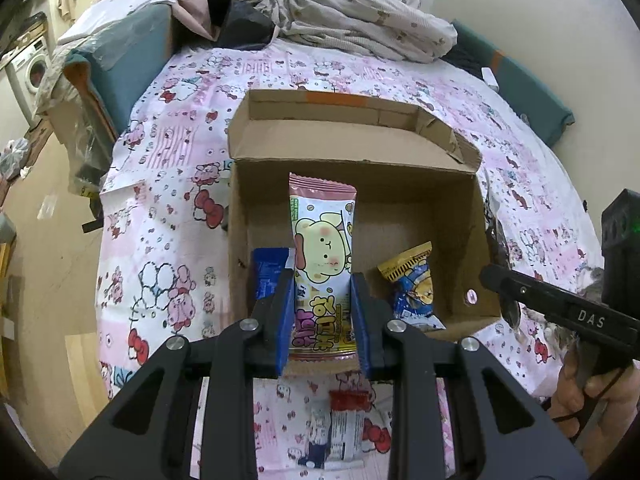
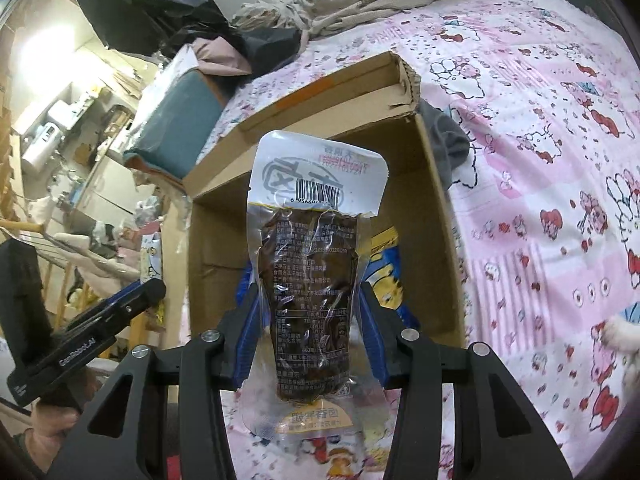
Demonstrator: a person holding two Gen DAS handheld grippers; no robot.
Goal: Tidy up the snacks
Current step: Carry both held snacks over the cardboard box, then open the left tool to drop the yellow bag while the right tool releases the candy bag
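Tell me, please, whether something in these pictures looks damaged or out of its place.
Two things stand out. The cardboard box has a torn, ragged flap at its far right corner. One red and white snack packet lies on the bedsheet outside the box, while both grippers hold other packets over it.

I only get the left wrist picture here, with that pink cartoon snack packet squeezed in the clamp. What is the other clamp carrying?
Observer: The right gripper holds a clear vacuum pouch of something dark brown, white barcode end up.
Operator: Is it near the cardboard box?
Observer: Yes, it hangs over the box's open front.
Operator: Anything lying under it?
Observer: A blue and yellow snack bag shows just behind the pouch, inside the box.
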